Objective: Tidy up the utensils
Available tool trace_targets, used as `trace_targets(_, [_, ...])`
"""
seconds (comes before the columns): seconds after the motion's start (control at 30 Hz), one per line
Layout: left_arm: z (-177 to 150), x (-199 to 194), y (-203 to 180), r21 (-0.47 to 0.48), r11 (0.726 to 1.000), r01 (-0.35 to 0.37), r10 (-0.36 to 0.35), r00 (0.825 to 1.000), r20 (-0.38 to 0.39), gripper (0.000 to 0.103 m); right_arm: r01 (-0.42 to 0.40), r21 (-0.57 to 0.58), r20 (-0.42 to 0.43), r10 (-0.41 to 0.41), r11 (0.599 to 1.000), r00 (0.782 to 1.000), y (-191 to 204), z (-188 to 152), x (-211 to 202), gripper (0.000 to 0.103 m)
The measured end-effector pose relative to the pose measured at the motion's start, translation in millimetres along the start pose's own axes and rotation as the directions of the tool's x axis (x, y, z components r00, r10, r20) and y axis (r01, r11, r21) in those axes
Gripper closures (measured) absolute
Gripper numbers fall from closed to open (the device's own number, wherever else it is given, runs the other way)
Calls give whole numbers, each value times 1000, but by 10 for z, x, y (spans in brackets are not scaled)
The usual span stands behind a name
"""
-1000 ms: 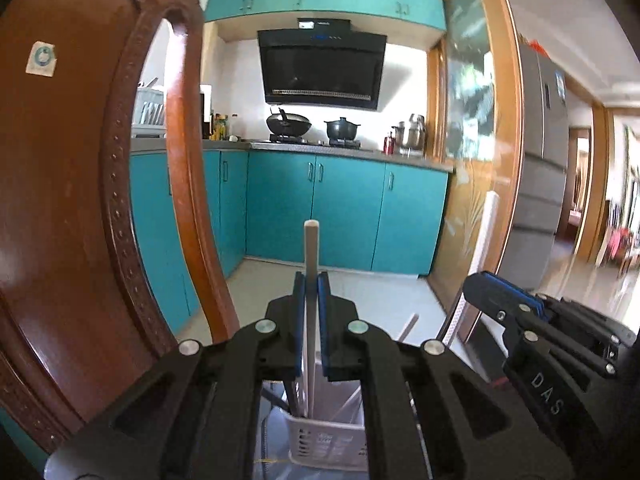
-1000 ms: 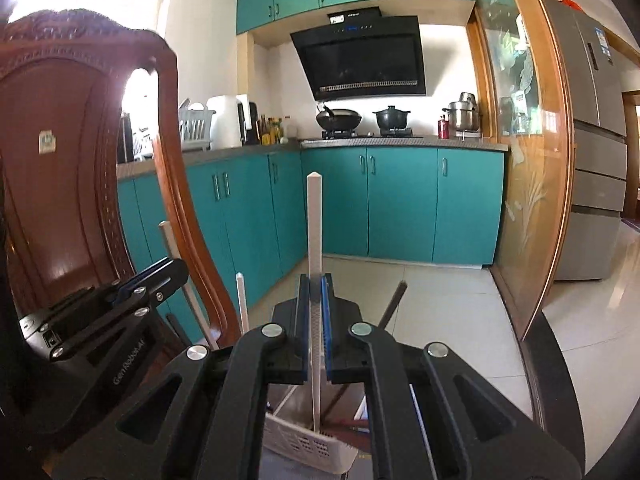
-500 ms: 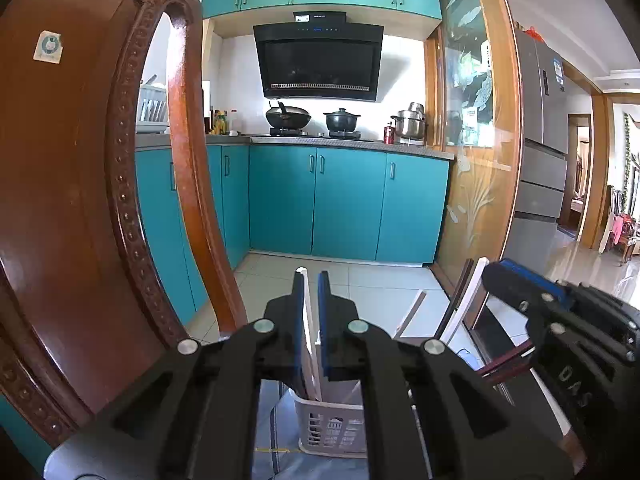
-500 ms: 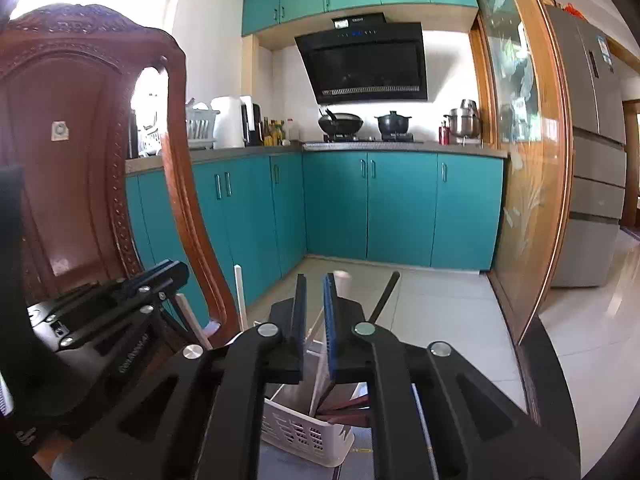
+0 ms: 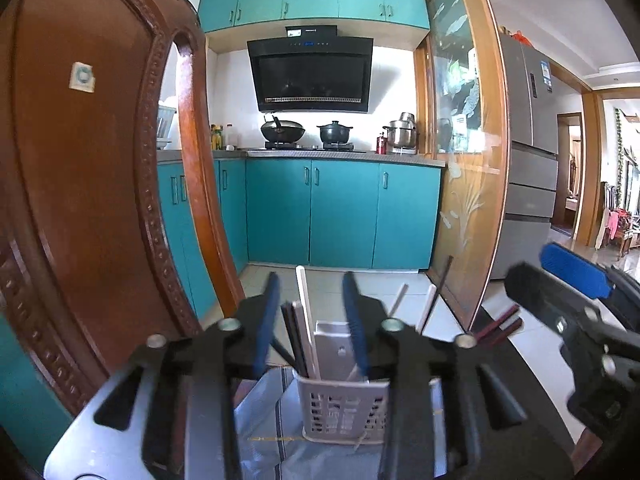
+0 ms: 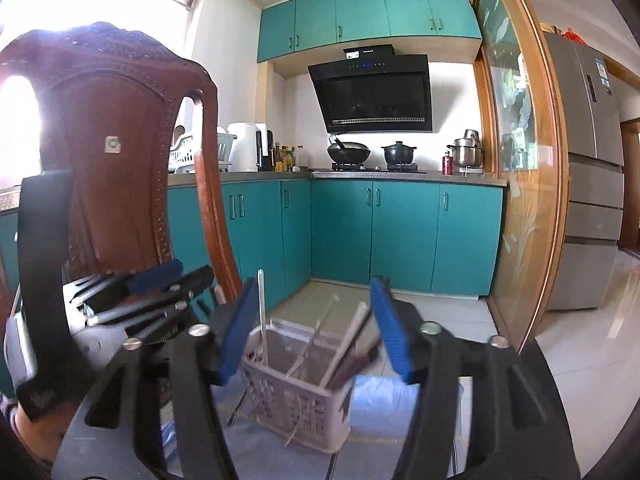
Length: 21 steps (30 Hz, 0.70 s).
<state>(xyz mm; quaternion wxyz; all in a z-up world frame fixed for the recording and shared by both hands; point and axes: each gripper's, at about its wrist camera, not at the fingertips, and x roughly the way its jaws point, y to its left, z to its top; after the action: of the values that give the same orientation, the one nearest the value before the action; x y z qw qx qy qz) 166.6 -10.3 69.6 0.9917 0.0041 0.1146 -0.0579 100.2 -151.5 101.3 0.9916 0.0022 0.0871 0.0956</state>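
A pale perforated utensil basket [image 5: 344, 408] stands on the table, also in the right wrist view [image 6: 298, 400]. It holds several white and dark chopsticks [image 5: 306, 320] [image 6: 344, 344]. My left gripper [image 5: 312, 316] is open and empty just above the basket. My right gripper [image 6: 314, 328] is open and empty above the basket too. The right gripper shows at the right of the left wrist view [image 5: 576, 320]; the left gripper shows at the left of the right wrist view [image 6: 152, 292].
A carved wooden chair back [image 5: 92, 184] [image 6: 132, 168] rises close on the left. A blue-grey cloth [image 5: 276, 432] covers the table under the basket. Teal kitchen cabinets [image 5: 344, 212] and a glass door frame [image 6: 524, 184] lie beyond.
Both grippers were shut on white chopsticks held upright over the basket. They lowered them, then opened; the chopsticks now stand in the basket.
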Motion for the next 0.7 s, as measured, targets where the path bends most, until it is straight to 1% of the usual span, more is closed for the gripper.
trace_targets(0.1, [-123,-163,-15,25,1000,0,0,1000,-13,61,26,-15,-51,-26,1000,998,-27,-286,-130,38])
trace_targets(0.17, [-215,-282,-23,36,999,7,-7,1000,-18,51,25,3,-110,-25,1000,994,-50,-473,-172,33])
trace_targets(0.2, [-277,-359,-33,45,999,12,-11,1000,-20,47,27,7,-125,-26,1000,992,-49,-531,-191,31])
trace_targets(0.23, [-323,-412,-40,51,999,14,-13,1000,-20,38,33,4,-138,-32,999,990,-45,-601,-222,28])
trace_targets(0.27, [-392,-490,-49,59,998,16,-15,1000,-18,31,43,-8,-146,-44,999,988,-33,-657,-259,26])
trace_targets(0.3, [-463,-557,-58,71,997,16,-15,1000,-18,30,55,-19,-148,-57,998,987,-22,-698,-292,24])
trace_targets(0.37, [-578,-638,-63,94,996,7,-4,999,-33,21,85,-32,-144,-88,996,986,-17,-785,-381,18])
trace_targets(0.5, [-741,-759,0,98,995,-3,10,998,-67,16,104,-3,-143,-104,995,984,-52,-883,-525,16])
trace_targets(0.57, [-791,-837,45,97,995,-20,27,997,-68,14,107,11,-134,-105,994,985,-47,-921,-584,11])
trace_targets(0.7, [-859,-942,108,87,996,-36,42,996,-75,10,127,-25,-110,-129,992,986,42,-958,-673,3])
